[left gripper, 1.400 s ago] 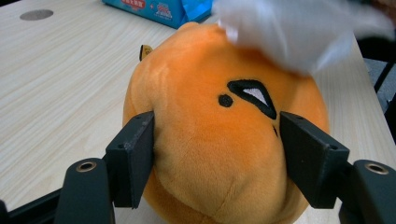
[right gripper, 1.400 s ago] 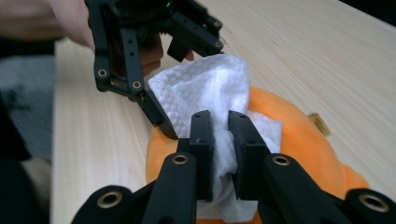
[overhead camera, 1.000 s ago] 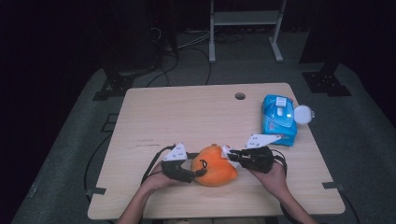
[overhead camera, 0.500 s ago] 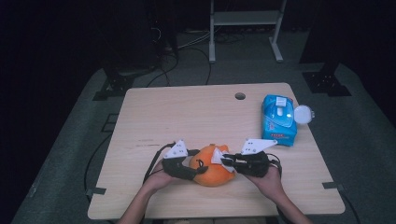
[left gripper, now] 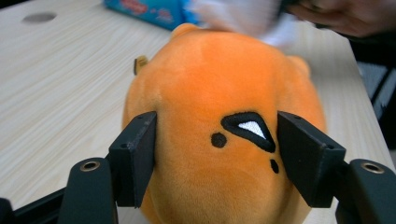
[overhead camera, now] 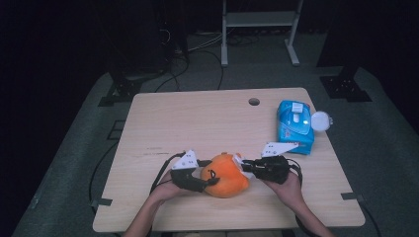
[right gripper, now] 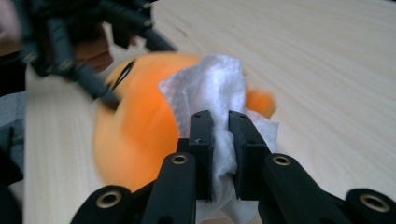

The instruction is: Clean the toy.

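An orange plush toy (overhead camera: 226, 175) with a stitched black face lies near the table's front edge. My left gripper (overhead camera: 210, 180) clamps it from the left; in the left gripper view both jaws press into the plush toy (left gripper: 219, 135) on either side of its face. My right gripper (overhead camera: 243, 167) comes in from the right, shut on a white wipe (right gripper: 215, 100). That wipe lies against the top of the plush toy (right gripper: 135, 135), and it shows as a white blur (left gripper: 243, 16) in the left gripper view.
A blue pack of wipes (overhead camera: 295, 124) with its white lid (overhead camera: 321, 120) flipped open sits at the table's right edge. A cable hole (overhead camera: 254, 101) lies near the far edge. The wooden table (overhead camera: 197, 123) is bare across its left and middle.
The right gripper with the wipe has shifted slightly along the toy's top, moving nearer and leftward. The left gripper keeps its hold on the toy in the same spot.
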`<action>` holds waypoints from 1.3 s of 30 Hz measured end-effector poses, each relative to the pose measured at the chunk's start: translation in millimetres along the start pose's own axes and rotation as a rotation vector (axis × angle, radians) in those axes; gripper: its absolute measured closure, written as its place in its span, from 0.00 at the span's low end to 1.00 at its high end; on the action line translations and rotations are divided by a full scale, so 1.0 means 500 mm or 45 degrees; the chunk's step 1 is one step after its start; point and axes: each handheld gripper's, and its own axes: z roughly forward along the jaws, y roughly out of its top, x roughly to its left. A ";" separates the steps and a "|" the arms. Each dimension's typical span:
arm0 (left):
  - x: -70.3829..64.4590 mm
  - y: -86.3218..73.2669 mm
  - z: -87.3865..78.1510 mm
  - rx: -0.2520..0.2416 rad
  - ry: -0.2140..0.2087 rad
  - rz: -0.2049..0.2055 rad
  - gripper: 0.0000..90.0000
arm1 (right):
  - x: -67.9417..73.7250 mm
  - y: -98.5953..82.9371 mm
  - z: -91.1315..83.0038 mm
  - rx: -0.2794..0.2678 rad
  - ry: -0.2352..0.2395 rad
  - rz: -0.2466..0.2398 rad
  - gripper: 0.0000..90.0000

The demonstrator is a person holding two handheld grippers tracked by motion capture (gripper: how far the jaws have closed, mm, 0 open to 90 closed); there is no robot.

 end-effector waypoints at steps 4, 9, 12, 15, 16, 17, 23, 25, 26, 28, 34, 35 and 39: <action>-0.019 0.007 0.007 0.009 -0.008 0.068 0.37 | -0.015 0.010 0.007 -0.035 0.001 0.040 0.88; -0.010 0.008 0.004 -0.011 -0.029 0.006 0.33 | -0.021 0.004 0.009 -0.027 0.024 0.069 0.88; 0.001 0.015 0.002 -0.064 -0.049 -0.107 0.14 | -0.005 0.002 0.007 -0.008 0.013 0.015 0.88; 0.002 0.015 0.011 -0.031 -0.035 -0.115 0.22 | 0.008 0.009 0.003 -0.016 0.034 -0.018 0.88; 0.000 0.015 0.012 -0.025 -0.028 -0.099 0.22 | 0.008 0.009 0.003 -0.016 0.034 -0.018 0.88; -0.004 0.016 0.014 -0.019 -0.021 -0.087 0.24 | 0.013 0.012 0.004 -0.016 0.037 -0.025 0.88; -0.027 0.022 0.017 0.020 0.012 0.064 0.32 | 0.060 0.032 0.015 -0.017 0.046 -0.143 0.88; -0.031 0.022 0.018 0.014 0.016 0.069 0.33 | 0.049 0.031 0.014 -0.008 0.026 -0.111 0.88; -0.034 0.023 0.019 0.023 0.021 0.084 0.33 | 0.043 0.029 0.012 -0.007 0.008 -0.094 0.88; -0.040 0.029 0.022 0.037 0.025 0.113 0.34 | 0.021 0.022 0.006 0.009 -0.045 -0.057 0.88; -0.035 0.035 0.024 0.031 -0.001 0.069 0.28 | -0.009 0.009 0.000 0.008 -0.026 0.025 0.88; -0.029 0.035 0.020 0.011 -0.020 0.017 0.23 | -0.004 0.009 0.002 0.010 -0.023 0.008 0.88; -0.018 0.038 0.013 0.007 -0.017 -0.070 0.13 | 0.003 0.009 0.000 0.014 -0.025 -0.019 0.88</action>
